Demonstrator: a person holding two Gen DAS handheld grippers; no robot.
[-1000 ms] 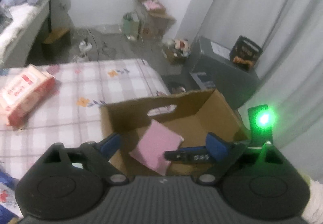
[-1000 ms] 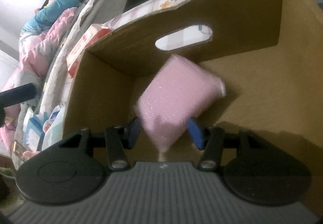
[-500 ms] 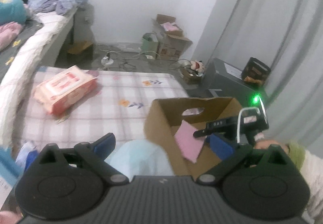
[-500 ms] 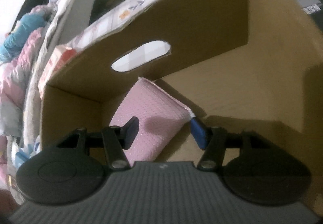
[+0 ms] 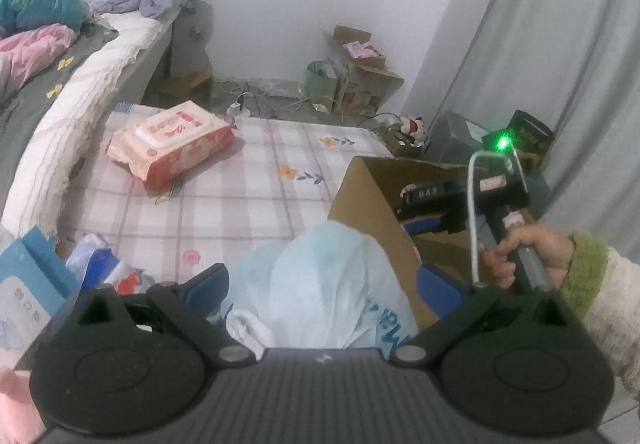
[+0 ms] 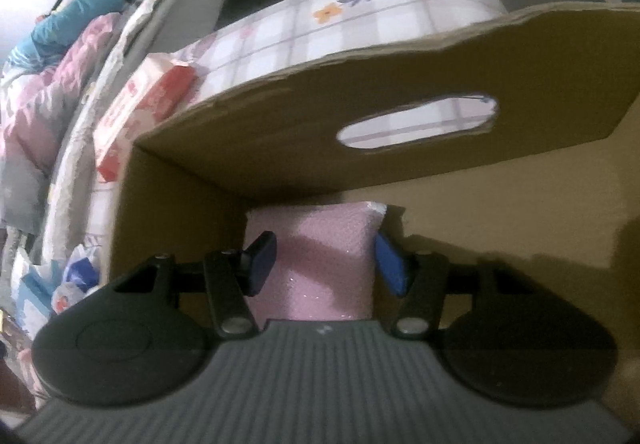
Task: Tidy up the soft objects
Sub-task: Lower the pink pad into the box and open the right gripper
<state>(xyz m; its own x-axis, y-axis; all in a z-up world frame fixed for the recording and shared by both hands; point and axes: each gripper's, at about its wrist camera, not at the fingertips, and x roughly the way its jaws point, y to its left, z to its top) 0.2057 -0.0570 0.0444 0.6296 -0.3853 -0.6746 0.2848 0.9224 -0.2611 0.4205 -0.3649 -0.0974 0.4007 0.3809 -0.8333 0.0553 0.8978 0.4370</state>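
Note:
My left gripper stands wide open around a pale blue and white plastic bag that sits on the checked bedspread beside the cardboard box. Its pads do not press the bag. A hand holds my right gripper inside the box. In the right wrist view a pink soft pad leans in the left corner of the box. The right gripper hovers over the pad, jaws half apart and closing slightly. The pad is wider than the gap, and the fingertips lie in front of it without gripping.
A pink and red wipes pack lies on the checked bedspread at far left. Blue packets and a blue-red bag crowd the near left. A bed with clothes runs along the left; boxes stand on the floor beyond.
My right gripper let go of the pink pad, which dropped and now leans in the box corner. My left gripper swung away from the box and came around the plastic bag.

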